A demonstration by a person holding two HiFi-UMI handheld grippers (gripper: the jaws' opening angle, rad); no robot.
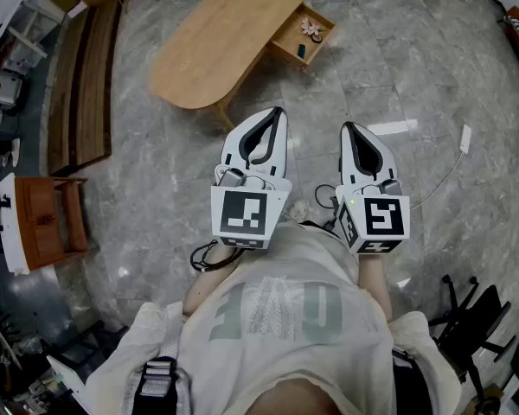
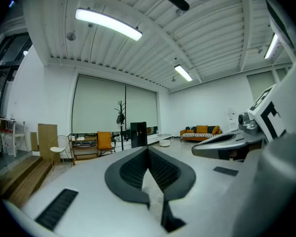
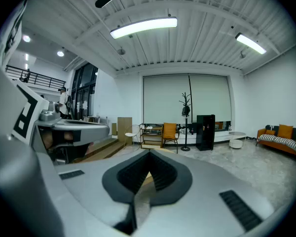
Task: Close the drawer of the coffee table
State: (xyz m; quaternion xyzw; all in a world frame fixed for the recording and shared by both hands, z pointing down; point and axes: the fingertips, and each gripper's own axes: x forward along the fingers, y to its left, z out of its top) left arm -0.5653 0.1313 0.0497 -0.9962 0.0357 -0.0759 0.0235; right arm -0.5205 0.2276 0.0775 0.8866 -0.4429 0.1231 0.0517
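Note:
An oval wooden coffee table (image 1: pixel 225 37) stands on the marble floor ahead of me. Its drawer (image 1: pixel 301 37) is pulled out at the table's right end, with a small pale flower-like object and a dark item inside. My left gripper (image 1: pixel 278 111) is shut and empty, held level in the air well short of the table. My right gripper (image 1: pixel 347 127) hangs beside it, also shut with nothing between its jaws. In the left gripper view the left gripper (image 2: pixel 148 149) has its tips together; the right gripper (image 3: pixel 149 152) looks the same in its own view.
A long wooden bench (image 1: pixel 85 85) lies at the left, with a small wooden cabinet (image 1: pixel 43 223) nearer me. A white cable and plug (image 1: pixel 464 141) trail on the floor at right. A black chair base (image 1: pixel 471 314) stands at lower right.

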